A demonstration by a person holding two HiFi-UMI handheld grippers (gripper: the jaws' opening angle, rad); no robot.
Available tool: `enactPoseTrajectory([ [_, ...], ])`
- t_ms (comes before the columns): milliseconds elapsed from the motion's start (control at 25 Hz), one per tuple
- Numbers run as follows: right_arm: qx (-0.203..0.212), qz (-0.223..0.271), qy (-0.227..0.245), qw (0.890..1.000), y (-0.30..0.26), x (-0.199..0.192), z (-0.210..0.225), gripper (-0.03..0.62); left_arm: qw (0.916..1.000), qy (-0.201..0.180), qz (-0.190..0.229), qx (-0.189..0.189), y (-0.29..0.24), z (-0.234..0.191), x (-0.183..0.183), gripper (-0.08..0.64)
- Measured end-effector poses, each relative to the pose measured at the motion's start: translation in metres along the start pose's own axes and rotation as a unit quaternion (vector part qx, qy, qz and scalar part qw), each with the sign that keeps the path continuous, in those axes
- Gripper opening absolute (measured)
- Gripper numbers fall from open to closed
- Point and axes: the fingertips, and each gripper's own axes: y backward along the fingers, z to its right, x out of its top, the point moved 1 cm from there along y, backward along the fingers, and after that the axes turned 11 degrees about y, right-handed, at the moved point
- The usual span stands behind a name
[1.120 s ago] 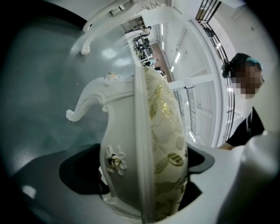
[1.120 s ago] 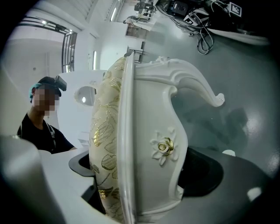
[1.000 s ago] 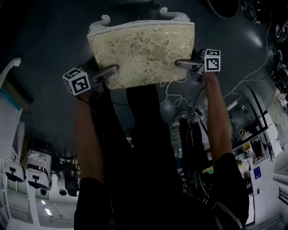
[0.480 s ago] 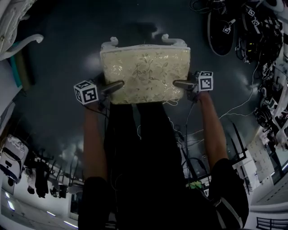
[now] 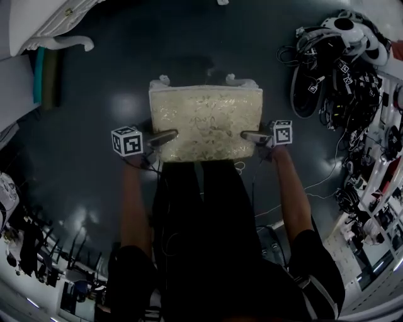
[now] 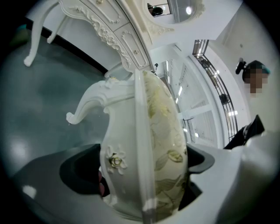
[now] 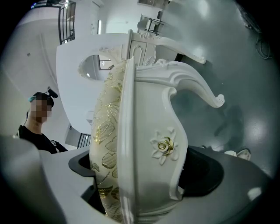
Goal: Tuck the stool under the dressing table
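Your left tool (image 5: 165,136) and right tool (image 5: 252,134) each clamp one side of the stool (image 5: 204,122), jaws closed on its glossy white carved frame and gold-leafed brocade cushion. The stool hangs between the tools, apparently lifted off the dark, shiny floor (image 5: 113,82). Over the last second the view has swung, and the white dressing desk (image 5: 47,16), with its scrolled legs, has come into frame beyond and left of the left tool. You look mid-carry, and the tuck has not yet begun.
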Motion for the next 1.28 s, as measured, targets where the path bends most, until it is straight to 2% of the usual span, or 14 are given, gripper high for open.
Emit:
enactPoseTrajectory([
  [160,0.000,-0.017,0.007,1.000,-0.040,0.015,-0.029,0.583,0.9997,0.003,0.023,-0.006,0.048,0.000,0.015,0.580],
  [400,0.000,-0.038,0.022,0.999,-0.080,0.042,-0.077,0.583,0.9996,0.010,0.023,-0.014,0.106,0.018,0.030,0.580],
  [640,0.006,-0.059,0.055,0.997,-0.120,0.078,-0.110,0.583,0.9969,0.000,0.077,-0.018,0.157,0.026,0.057,0.580],
  [920,0.015,-0.087,0.084,0.993,-0.157,0.109,-0.131,0.583,0.9934,0.001,0.114,-0.015,0.199,0.028,0.074,0.580],
  [1280,0.042,-0.125,0.084,0.988,-0.181,0.139,-0.132,0.583,0.9862,0.023,0.164,0.002,0.217,0.025,0.089,0.580],
])
